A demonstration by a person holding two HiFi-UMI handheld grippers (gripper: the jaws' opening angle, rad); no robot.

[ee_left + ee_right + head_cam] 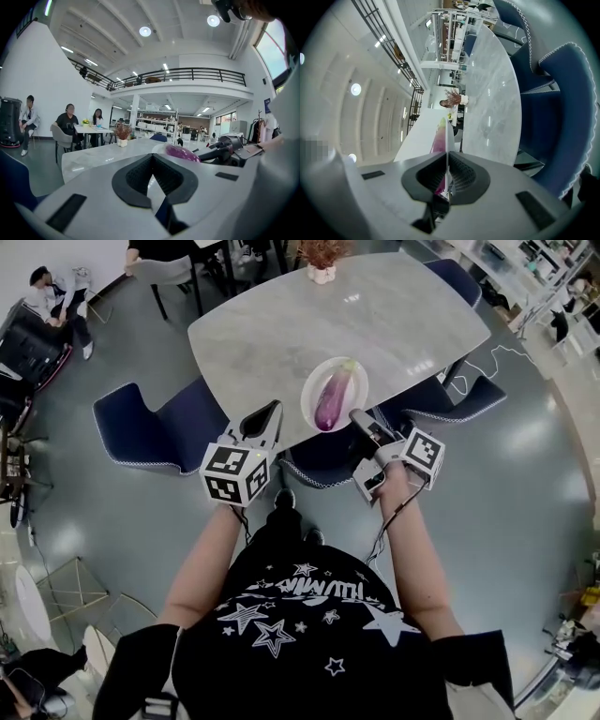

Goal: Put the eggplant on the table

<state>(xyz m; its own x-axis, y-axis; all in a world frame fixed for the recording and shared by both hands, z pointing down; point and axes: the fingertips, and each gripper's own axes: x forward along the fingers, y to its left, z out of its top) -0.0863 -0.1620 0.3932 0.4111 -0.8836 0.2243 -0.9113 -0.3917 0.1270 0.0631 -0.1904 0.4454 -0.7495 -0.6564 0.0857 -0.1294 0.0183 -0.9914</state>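
Observation:
A purple eggplant (pixel 330 399) lies on a white plate (pixel 313 381) over the near edge of the grey marble table (pixel 272 329). My right gripper (pixel 357 417) is shut on the plate's near rim. In the right gripper view the plate (pixel 417 136) runs edge-on between the jaws of that gripper (pixel 446 158), with the eggplant (pixel 439 137) on its left face. My left gripper (pixel 273 414) hangs left of the plate, shut and holding nothing. In the left gripper view the left gripper (pixel 152 161) faces the table (pixel 98 157), with the eggplant (pixel 182 152) and the right gripper (pixel 225 151) at right.
Blue chairs stand at the table's left (pixel 155 432), near side (pixel 323 463) and right (pixel 450 397). A small potted plant (pixel 322 259) sits at the table's far end. People sit at the far left (pixel 52 296). A white cable (pixel 487 357) lies on the floor.

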